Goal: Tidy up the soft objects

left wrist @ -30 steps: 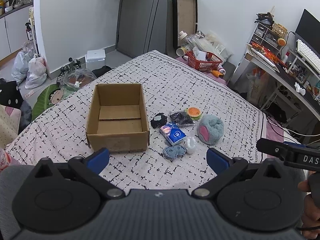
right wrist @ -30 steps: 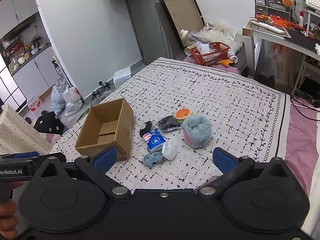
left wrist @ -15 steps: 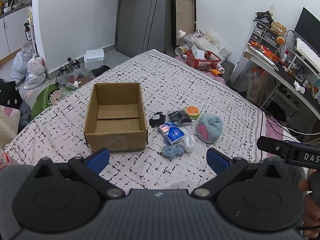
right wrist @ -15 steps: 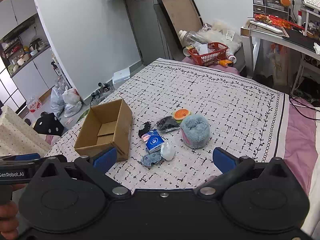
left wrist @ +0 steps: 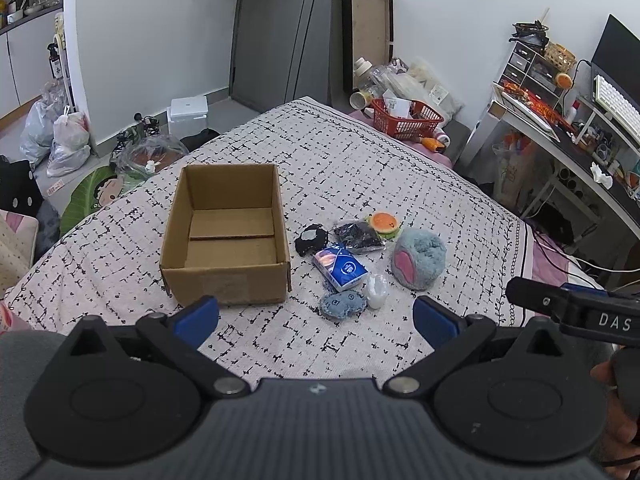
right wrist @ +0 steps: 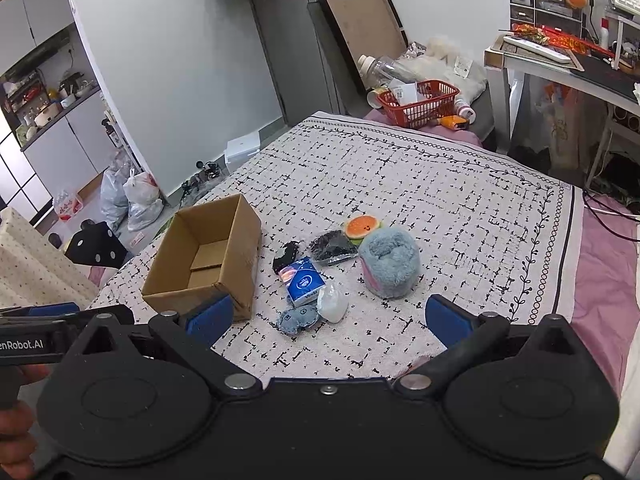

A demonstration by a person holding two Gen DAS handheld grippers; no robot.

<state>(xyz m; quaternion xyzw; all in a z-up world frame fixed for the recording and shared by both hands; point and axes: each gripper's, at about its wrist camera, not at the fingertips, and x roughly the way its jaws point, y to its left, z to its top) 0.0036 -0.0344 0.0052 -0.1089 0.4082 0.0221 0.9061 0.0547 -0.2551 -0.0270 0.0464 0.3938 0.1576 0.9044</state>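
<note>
An empty open cardboard box (left wrist: pixel 230 236) (right wrist: pixel 204 260) stands on the patterned bed cover. To its right lie several soft items: a fluffy blue-grey plush (left wrist: pixel 419 258) (right wrist: pixel 389 262), an orange round squishy (left wrist: pixel 385 223) (right wrist: pixel 362 226), a black mesh pouch (left wrist: pixel 358 236), a small black item (left wrist: pixel 311 240), a blue tissue pack (left wrist: pixel 340 271) (right wrist: pixel 304 283), a white soft piece (left wrist: pixel 376 290) (right wrist: pixel 333 301) and a denim-blue pad (left wrist: pixel 342 305) (right wrist: pixel 298 319). My left gripper (left wrist: pixel 316 316) is open and empty, short of the items. My right gripper (right wrist: pixel 328 316) is open and empty, also short of them.
The bed cover (left wrist: pixel 360 168) ends at a pink sheet (right wrist: pixel 608 264) on the right. A red basket (left wrist: pixel 406 118) sits at the bed's far end. A desk (left wrist: pixel 560 152) stands at right. Bags (left wrist: pixel 60 136) lie on the floor at left.
Both grippers have drifted slightly; the box and items sit a little lower left in the views. Nothing was grasped or moved.
</note>
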